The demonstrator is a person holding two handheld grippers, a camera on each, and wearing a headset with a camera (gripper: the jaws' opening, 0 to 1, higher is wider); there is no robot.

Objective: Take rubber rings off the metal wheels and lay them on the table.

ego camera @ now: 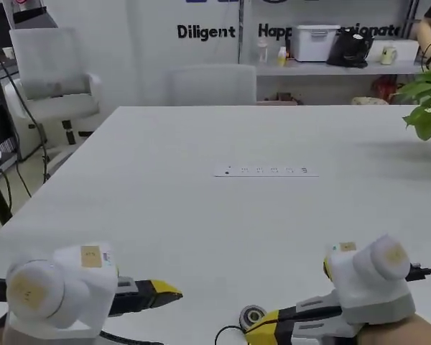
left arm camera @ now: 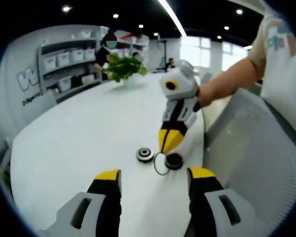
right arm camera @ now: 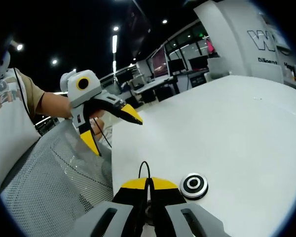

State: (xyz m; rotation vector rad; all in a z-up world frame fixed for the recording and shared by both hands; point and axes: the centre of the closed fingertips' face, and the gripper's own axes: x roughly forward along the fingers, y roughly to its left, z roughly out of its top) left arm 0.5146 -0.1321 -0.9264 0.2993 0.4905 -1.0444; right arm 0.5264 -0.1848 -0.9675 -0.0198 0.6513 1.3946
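Observation:
Two small metal wheels lie near the table's front edge, one (left arm camera: pixel 145 155) with a dark ring on it and one (left arm camera: pixel 173 161) right beside the right gripper's tips. In the head view a wheel (ego camera: pixel 253 315) sits just above the right gripper (ego camera: pixel 257 332). The right gripper (right arm camera: pixel 148 185) is shut on a thin black rubber ring (right arm camera: pixel 144 168), which loops out past its yellow tips (left arm camera: pixel 160 164); a wheel (right arm camera: pixel 194 184) lies just to its right. The left gripper (left arm camera: pixel 154 174) is open and holds nothing, a short way from the wheels, at the bottom left of the head view (ego camera: pixel 161 293).
A white table (ego camera: pixel 223 215) stretches ahead with a flush socket strip (ego camera: pixel 266 170) at its middle. A green plant (ego camera: pixel 427 108) stands at the right edge. Chairs (ego camera: pixel 212 85) stand at the far side, and a grey mesh chair (right arm camera: pixel 64 173) is by the front edge.

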